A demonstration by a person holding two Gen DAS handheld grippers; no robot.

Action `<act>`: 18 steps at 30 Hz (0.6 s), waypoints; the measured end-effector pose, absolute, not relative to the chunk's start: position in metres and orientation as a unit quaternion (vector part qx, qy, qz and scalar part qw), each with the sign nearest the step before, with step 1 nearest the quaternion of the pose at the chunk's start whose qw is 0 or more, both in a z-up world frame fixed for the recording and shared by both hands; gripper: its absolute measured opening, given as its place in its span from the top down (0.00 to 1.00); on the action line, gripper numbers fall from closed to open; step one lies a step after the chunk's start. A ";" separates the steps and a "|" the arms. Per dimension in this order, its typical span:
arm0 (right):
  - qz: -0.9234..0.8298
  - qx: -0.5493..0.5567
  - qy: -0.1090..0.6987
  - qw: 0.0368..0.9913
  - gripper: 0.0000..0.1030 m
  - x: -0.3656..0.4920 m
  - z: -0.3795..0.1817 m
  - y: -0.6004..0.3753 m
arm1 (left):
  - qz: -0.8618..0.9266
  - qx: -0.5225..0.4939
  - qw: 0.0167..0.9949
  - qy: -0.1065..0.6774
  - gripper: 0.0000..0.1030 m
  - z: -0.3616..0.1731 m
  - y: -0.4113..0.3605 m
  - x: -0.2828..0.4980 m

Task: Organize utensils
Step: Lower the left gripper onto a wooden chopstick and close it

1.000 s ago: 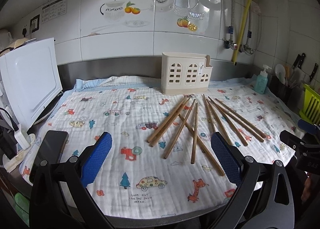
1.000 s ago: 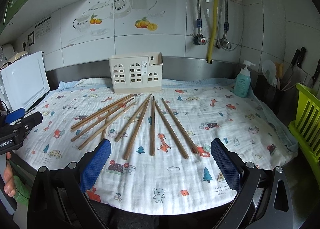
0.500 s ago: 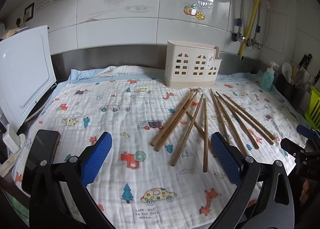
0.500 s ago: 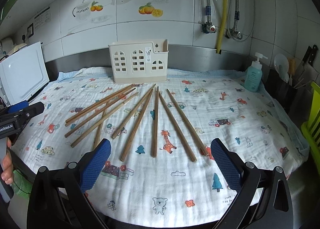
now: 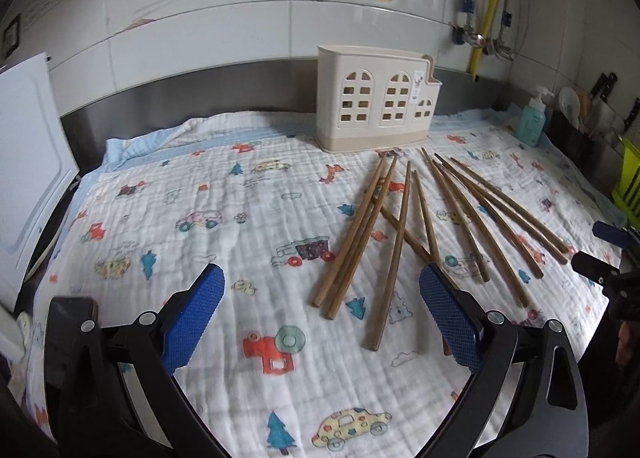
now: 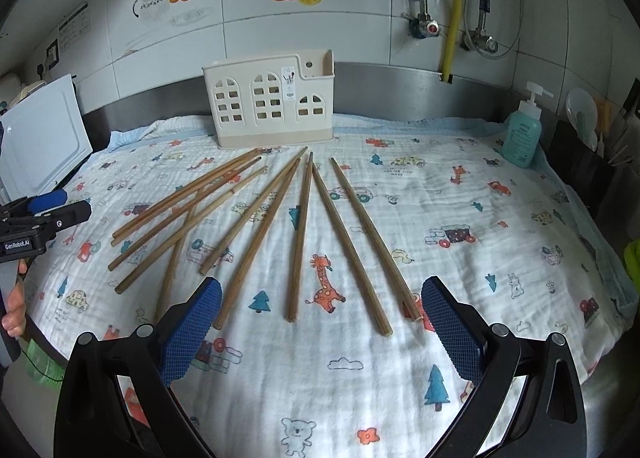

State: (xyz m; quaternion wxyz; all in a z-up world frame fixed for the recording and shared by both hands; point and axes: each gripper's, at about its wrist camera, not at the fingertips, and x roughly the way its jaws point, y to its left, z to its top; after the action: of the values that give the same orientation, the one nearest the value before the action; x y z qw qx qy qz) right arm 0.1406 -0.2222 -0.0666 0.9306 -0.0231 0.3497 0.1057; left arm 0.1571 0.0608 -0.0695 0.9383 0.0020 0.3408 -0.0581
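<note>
Left tool (image 5: 322,298) wide open, blue ribbed pads spread, holding nothing, hovering low over the white cartoon-print muslin cloth (image 5: 224,242) that covers the worktop; its right pad sits just beside the near ends of the leftmost sticks. Right tool (image 6: 322,310) also wide open and empty, near ends of several sticks lying between its pads but nothing pinched. Task items: long brown wooden chopsticks (image 6: 298,234) fanned out flat on the cloth, tips converging toward the cream plastic utensil holder with arched window cutouts (image 6: 272,105), which stands upright at the back of the cloth against the steel backsplash. None in the holder as far as can be seen; task looks unstarted. At least one stick lies crossed under others on the left side of the fan. Risks, judged: closing on a crowded spot could grab two or three sticks at once or lever a crossed one away; thin round sticks may roll or pivot in the pads if pinched off-centre; soft cloth could bunch up under the pads; both tools working the same fan could collide. Teal soap pump bottle (image 6: 520,133) sits well off right, not in the way.
</note>
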 end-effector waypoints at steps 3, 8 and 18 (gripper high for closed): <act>0.108 -0.021 0.358 0.927 0.06 0.149 -0.070 -0.224 | -0.079 0.015 0.933 0.351 0.12 -0.072 0.060 0.171; 0.108 -0.018 0.366 0.924 0.06 0.161 -0.073 -0.228 | -0.103 0.023 0.923 0.369 0.28 -0.081 0.059 0.192; 0.110 -0.020 0.369 0.923 0.06 0.180 -0.072 -0.228 | -0.134 0.033 0.904 0.404 0.65 -0.099 0.053 0.216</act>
State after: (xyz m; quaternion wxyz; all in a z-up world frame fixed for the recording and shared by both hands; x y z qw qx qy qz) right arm 0.1797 -0.2276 -0.0716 0.9227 -0.0199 0.3691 0.1099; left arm 0.2155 0.0534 -0.0988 0.9042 0.0332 0.4041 -0.1344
